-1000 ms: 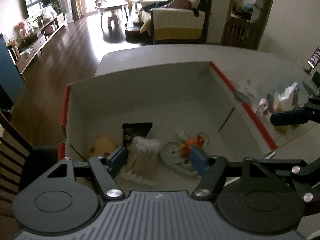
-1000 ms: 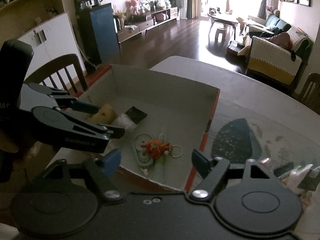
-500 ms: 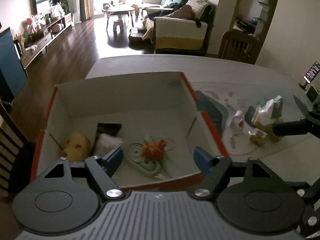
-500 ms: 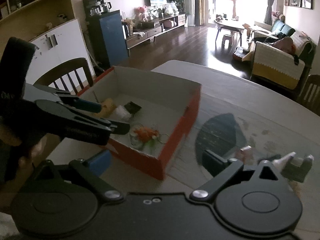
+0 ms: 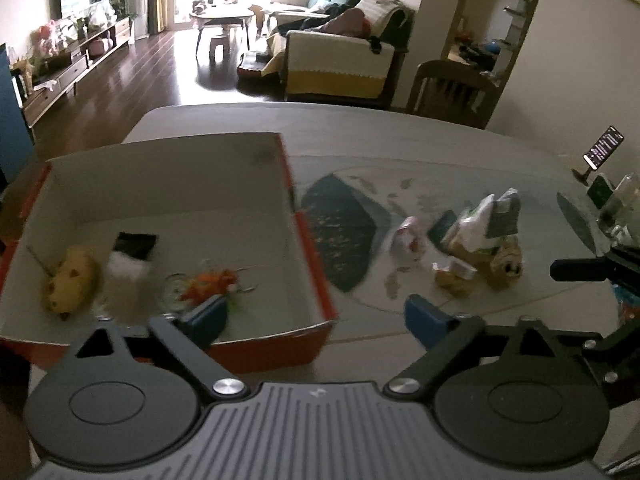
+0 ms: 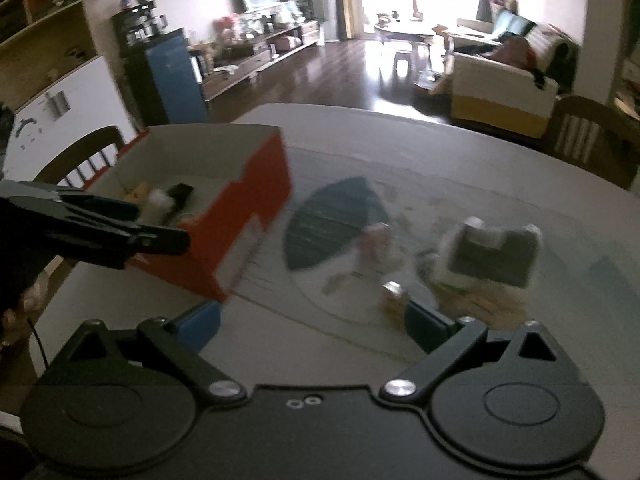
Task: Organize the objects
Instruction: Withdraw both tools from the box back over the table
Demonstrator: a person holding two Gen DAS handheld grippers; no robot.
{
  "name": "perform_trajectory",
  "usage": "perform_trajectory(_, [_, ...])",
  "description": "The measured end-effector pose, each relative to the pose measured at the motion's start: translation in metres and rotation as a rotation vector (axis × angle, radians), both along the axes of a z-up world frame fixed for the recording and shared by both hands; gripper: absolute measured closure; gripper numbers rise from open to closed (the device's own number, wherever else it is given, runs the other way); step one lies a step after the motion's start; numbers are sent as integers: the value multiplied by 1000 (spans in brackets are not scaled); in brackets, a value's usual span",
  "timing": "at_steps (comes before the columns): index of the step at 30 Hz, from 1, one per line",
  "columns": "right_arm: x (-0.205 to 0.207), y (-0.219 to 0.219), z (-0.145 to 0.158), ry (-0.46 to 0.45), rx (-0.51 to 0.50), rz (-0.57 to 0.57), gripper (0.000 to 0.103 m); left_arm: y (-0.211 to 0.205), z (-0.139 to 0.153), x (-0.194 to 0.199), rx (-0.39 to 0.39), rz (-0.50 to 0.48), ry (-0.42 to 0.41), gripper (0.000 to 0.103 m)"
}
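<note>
Currently left gripper (image 5: 316, 314) spread wide, nothing between the jaws. Left finger over the near right corner of box (image 5: 312, 276); right finger over bare table (image 5: 400, 140). Inside box, beyond left finger: orange keyring (image 5: 212, 282), white swabs (image 5: 128, 280), yellow toy (image 5: 72, 278), black packet (image 5: 134, 244). Ahead-right of jaws: loose clutter (image 5: 480, 240) on table, well apart from box.

Right gripper (image 6: 312, 326) likewise parted, empty, above table. Just past right finger: blurred clutter, dark pouch (image 6: 494, 252) on top. Box ahead-left of the jaws.
</note>
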State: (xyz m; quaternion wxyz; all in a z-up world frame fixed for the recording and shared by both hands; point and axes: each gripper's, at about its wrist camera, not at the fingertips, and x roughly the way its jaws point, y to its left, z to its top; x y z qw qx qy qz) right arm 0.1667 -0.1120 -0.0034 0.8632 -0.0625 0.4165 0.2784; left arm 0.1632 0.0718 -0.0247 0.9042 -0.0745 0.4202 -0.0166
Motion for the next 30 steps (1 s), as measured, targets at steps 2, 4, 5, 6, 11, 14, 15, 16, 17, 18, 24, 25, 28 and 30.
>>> perform_trajectory(2, [3,-15,-3,1,-6,-24,4,-12,-1,3,1,-11,-7,1])
perform_trajectory(4, [5,-32,-6,6,-10,-46,4,-23,-3,8,1,-24,-9,1])
perform_trajectory(5, [7,-39,-7,8,-12,-56,4,-29,-4,10,2,-32,-11,1])
perform_trajectory(6, [9,-45,-9,8,-15,-66,4,-36,-5,13,8,-39,-17,1])
perform_trajectory(11, [19,-71,-15,-1,-46,-102,4,-62,-10,28,35,-63,-40,1])
perform_trajectory(14, [25,-86,-19,0,-60,-119,5,-75,-14,41,46,-70,-39,1])
perform_trajectory(15, [27,-90,-21,-1,-67,-124,5,-78,-16,46,47,-72,-34,1])
perform_trajectory(16, [30,-93,-23,-2,-73,-129,5,-82,-17,51,42,-77,-28,1])
perform_trajectory(17, [33,-96,-25,-1,-77,-137,5,-85,-20,57,36,-80,-18,1])
perform_trajectory(18, [36,-100,-28,3,-76,-144,5,-88,-22,62,33,-79,-9,1])
perform_trajectory(24, [53,-110,-44,23,-89,-164,7,-105,-40,89,66,-104,19,1])
perform_trajectory(25, [56,-110,-46,28,-87,-163,7,-107,-44,92,76,-107,23,1])
perform_trajectory(28, [60,-108,-50,29,-87,-152,8,-112,-55,103,91,-116,39,1])
perform_trajectory(30, [63,-105,-52,26,-86,-148,9,-114,-63,111,95,-117,47,1])
